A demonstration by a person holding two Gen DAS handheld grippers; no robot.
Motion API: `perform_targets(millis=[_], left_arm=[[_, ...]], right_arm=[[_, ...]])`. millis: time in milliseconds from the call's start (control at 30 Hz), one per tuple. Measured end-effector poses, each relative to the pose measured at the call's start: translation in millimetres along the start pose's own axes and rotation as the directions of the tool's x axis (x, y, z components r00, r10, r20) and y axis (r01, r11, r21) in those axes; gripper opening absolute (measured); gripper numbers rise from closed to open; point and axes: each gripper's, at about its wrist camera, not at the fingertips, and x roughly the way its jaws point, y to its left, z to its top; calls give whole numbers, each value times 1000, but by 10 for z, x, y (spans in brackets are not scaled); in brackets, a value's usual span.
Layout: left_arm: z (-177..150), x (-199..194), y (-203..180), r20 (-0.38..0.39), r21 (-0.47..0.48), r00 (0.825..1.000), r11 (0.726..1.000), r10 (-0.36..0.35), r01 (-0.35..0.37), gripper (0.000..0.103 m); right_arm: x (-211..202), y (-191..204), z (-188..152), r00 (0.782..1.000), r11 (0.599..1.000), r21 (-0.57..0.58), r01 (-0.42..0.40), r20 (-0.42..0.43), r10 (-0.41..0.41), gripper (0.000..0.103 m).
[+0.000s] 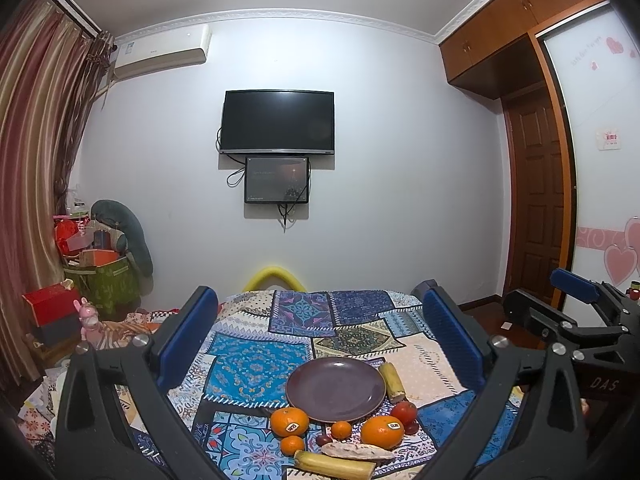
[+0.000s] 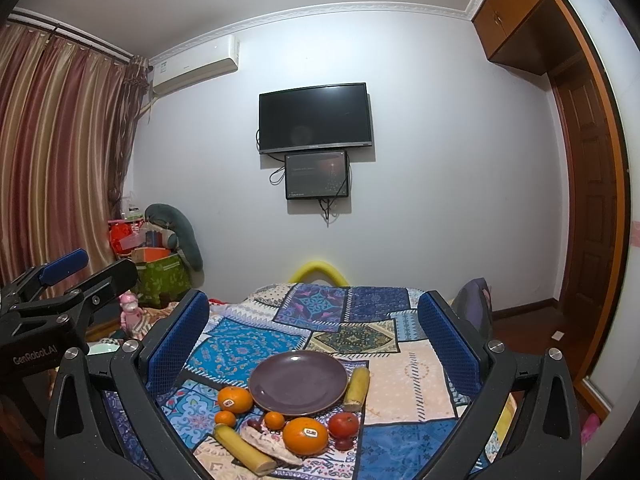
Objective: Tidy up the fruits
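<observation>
A: Two claws, both spread wide and holding nothing: the left claw (image 1: 320, 344) and the right claw (image 2: 316, 344) hover above the near end of the bed (image 2: 404, 376), well clear of the fruit.

B: And the fruit?

A: All loose on the patchwork cover around the purple plate (image 2: 298, 380), which is bare. Two stickered oranges (image 2: 305, 435) sit at its near rim, two small tangerines (image 2: 274, 419) between and beside them, a red tomato-like fruit (image 2: 343, 425) towards the right edge, one yellow cane piece (image 2: 357, 388) touching the plate's right side, another (image 2: 243, 449) at the near edge.

B: So where would you begin?

A: With the big orange nearest the right claw, I'd judge. Come straight down, pads on its widest part, close gently; it will roll if nudged. Lift clear before crossing the rim, and set it at the plate's far side so later pieces fit.

B: The pale thing by the cane?

A: Too unclear to name; leave it for last.
</observation>
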Motion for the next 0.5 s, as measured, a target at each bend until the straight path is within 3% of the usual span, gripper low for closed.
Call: perform_targets(millis=[500], left_arm=[[-40,7,46,-6,0,1000,1000,6,-6,103]], right_arm=[[-2,8,-24,1000,1000,1,-2,4,2,103]])
